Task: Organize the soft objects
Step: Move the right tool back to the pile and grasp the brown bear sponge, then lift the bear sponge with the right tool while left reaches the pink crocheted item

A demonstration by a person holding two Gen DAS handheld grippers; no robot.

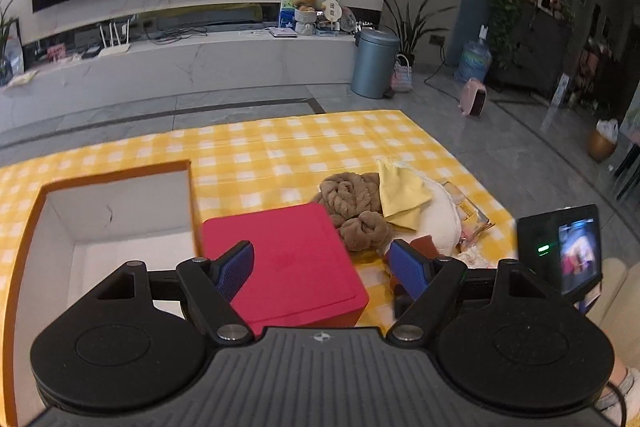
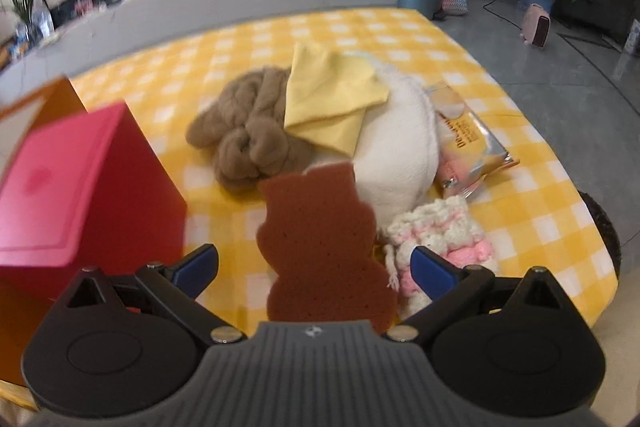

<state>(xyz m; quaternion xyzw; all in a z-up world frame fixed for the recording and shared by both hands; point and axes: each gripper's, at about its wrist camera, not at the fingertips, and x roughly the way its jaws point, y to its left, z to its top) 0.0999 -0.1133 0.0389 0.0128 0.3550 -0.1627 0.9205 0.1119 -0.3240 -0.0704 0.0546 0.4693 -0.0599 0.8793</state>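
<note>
On the yellow checked tablecloth lies a pile of soft things: a brown yarn skein, a folded yellow cloth, a white plush piece and a pink-and-white knitted item. A brown bear-shaped sponge lies flat between the fingers of my right gripper, which is open, its pads clear of the sponge. My left gripper is open and empty above a closed red box. The yarn and yellow cloth lie just beyond it.
An open orange box with a white inside stands left of the red box. A snack packet lies right of the plush. The table's right edge drops to a grey floor. Far behind are a TV wall and a blue-grey bin.
</note>
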